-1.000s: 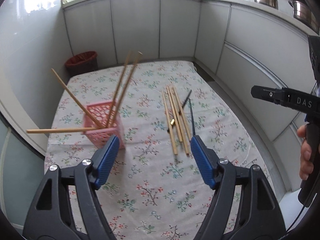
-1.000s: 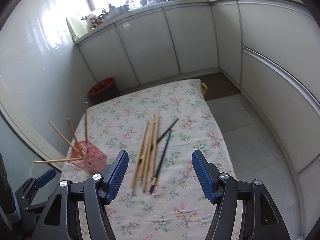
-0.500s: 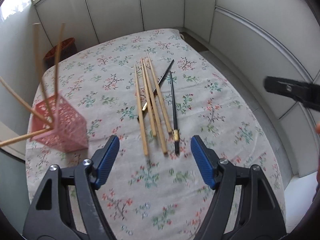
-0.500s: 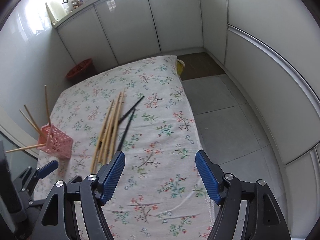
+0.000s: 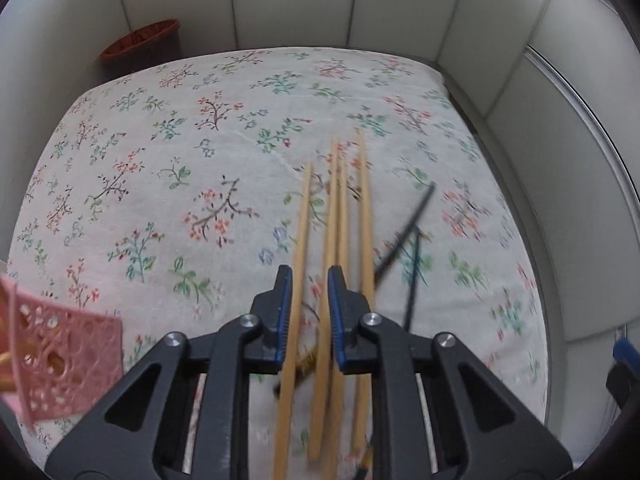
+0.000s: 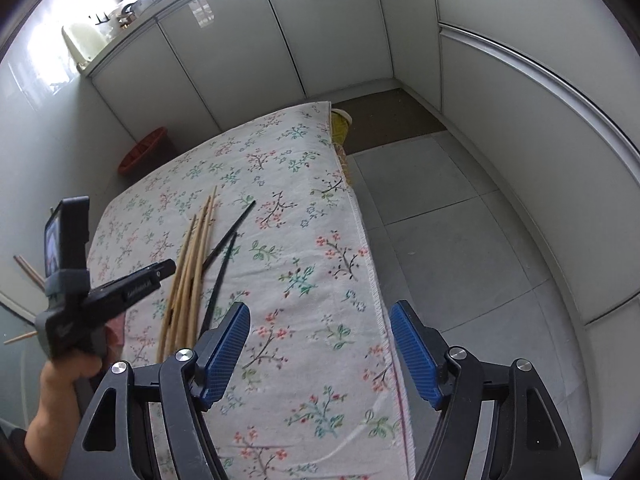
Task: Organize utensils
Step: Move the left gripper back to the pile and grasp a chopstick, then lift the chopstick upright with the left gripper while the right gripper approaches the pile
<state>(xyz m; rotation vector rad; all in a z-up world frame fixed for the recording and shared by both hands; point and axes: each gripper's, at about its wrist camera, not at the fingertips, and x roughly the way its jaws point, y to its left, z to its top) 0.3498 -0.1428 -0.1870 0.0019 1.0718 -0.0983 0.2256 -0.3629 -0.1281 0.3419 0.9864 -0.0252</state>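
Several wooden chopsticks (image 5: pixel 336 216) lie side by side on the floral tablecloth (image 5: pixel 168 128), with two black chopsticks (image 5: pixel 404 236) to their right. My left gripper (image 5: pixel 309 280) is low over the wooden ones, its jaws narrowed with two chopsticks passing between them; contact is not clear. The pink holder (image 5: pixel 60 360) with chopsticks in it stands at the lower left. In the right wrist view my right gripper (image 6: pixel 320 340) is open and empty above the table's right edge, and the chopsticks (image 6: pixel 196 256) and the left gripper (image 6: pixel 132 284) show at the left.
A red bin (image 5: pixel 140 38) stands on the floor behind the table. White cabinets (image 6: pixel 240 40) surround the table. A yellow container (image 6: pixel 340 124) sits at the table's far right corner. Grey tiled floor (image 6: pixel 460 240) lies to the right.
My left gripper dropped down onto the wooden chopsticks and its jaws narrowed from wide open. My right gripper stayed open and drifted right.
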